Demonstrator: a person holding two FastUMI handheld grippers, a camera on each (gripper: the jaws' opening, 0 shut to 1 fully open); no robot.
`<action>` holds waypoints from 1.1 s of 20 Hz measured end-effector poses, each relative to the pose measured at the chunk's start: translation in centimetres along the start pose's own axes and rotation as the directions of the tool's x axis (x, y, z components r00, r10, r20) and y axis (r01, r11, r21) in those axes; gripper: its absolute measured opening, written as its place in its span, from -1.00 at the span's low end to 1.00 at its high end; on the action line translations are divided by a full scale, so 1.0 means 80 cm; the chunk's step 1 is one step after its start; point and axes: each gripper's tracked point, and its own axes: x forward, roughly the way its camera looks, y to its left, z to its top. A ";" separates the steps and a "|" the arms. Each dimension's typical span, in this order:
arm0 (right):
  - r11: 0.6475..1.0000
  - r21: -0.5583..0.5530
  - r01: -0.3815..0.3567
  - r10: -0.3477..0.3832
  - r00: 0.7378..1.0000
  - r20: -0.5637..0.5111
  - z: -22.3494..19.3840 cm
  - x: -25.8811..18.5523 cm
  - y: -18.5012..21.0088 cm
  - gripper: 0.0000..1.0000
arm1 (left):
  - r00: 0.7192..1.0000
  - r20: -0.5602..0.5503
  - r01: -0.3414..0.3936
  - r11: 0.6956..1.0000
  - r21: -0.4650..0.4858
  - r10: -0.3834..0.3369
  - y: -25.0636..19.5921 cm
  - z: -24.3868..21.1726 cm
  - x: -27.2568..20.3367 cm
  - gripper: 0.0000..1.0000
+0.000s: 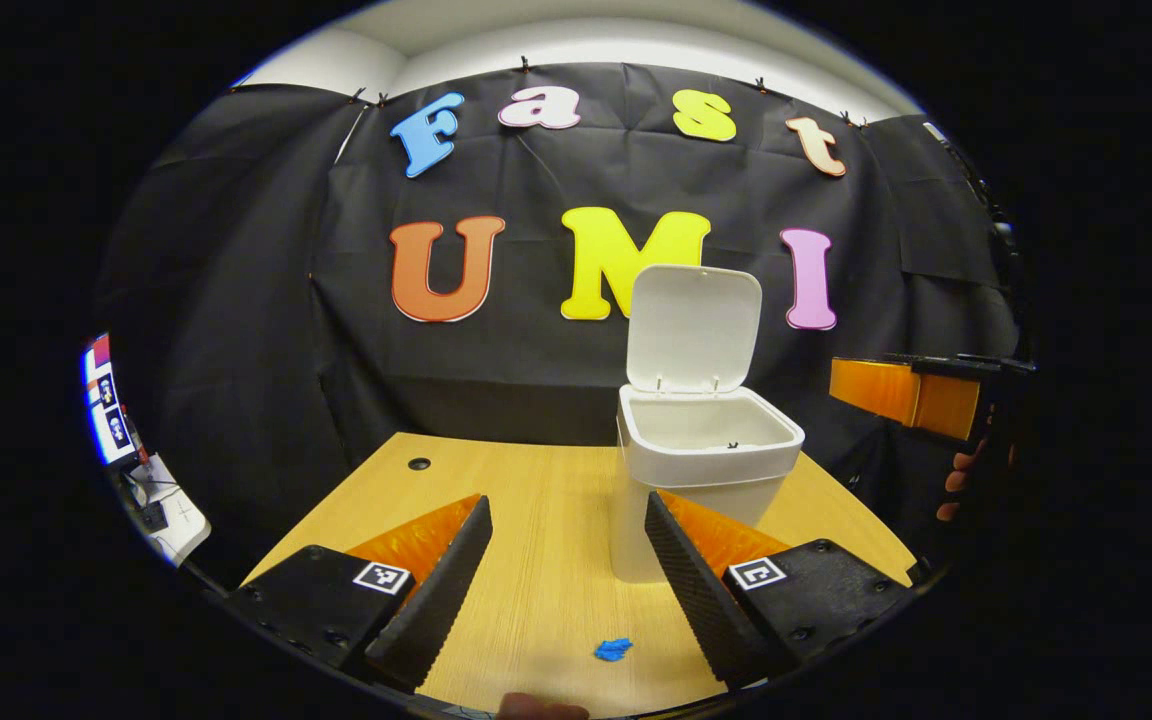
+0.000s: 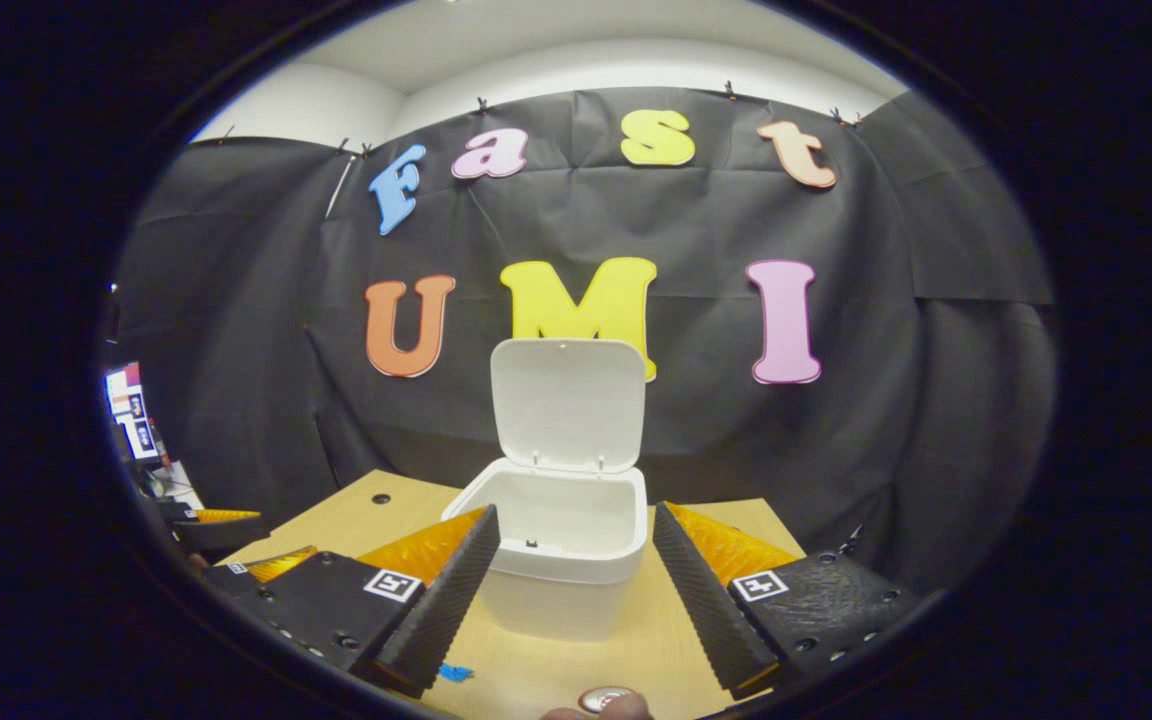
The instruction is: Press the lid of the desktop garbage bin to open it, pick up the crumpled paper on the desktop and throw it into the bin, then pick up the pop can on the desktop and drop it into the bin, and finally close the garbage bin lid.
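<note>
The white bin [image 1: 706, 470] stands on the wooden desk [image 1: 536, 500] with its lid [image 1: 693, 330] swung upright. My left gripper [image 1: 566, 505] is open and holds nothing; it sits low over the desk, left of the bin and short of it. A small blue crumpled scrap [image 1: 613, 649] lies on the desk between its fingers. My right gripper [image 2: 574, 515] is also open, and the bin [image 2: 561, 550] sits straight ahead between its fingertips, with the lid [image 2: 566, 405] up behind. A round silvery can top [image 2: 608, 698] peeks in at the bottom edge. The blue scrap [image 2: 454, 672] lies lower left.
The right gripper [image 1: 911, 395], with a hand [image 1: 956, 480] behind it, hovers right of the bin. The left gripper [image 2: 221, 525] is at the desk's left. The desk has a cable hole [image 1: 419, 464] at its back left. Black cloth walls close the back and sides.
</note>
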 end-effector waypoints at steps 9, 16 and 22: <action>0.998 -0.025 0.054 -0.055 0.997 -0.056 -0.036 -0.012 -0.032 0.93 | 0.991 -0.132 0.016 1.000 -0.022 -0.018 -0.013 -0.075 0.009 0.99; 0.995 -0.048 0.086 -0.091 0.990 -0.108 -0.065 -0.023 -0.056 0.93 | 0.966 -0.251 0.052 0.998 -0.032 -0.058 -0.047 -0.151 0.012 1.00; 0.993 -0.066 0.103 -0.112 0.982 -0.149 -0.085 -0.033 -0.068 0.93 | 0.936 -0.348 0.030 0.998 -0.051 -0.046 -0.051 -0.206 0.017 1.00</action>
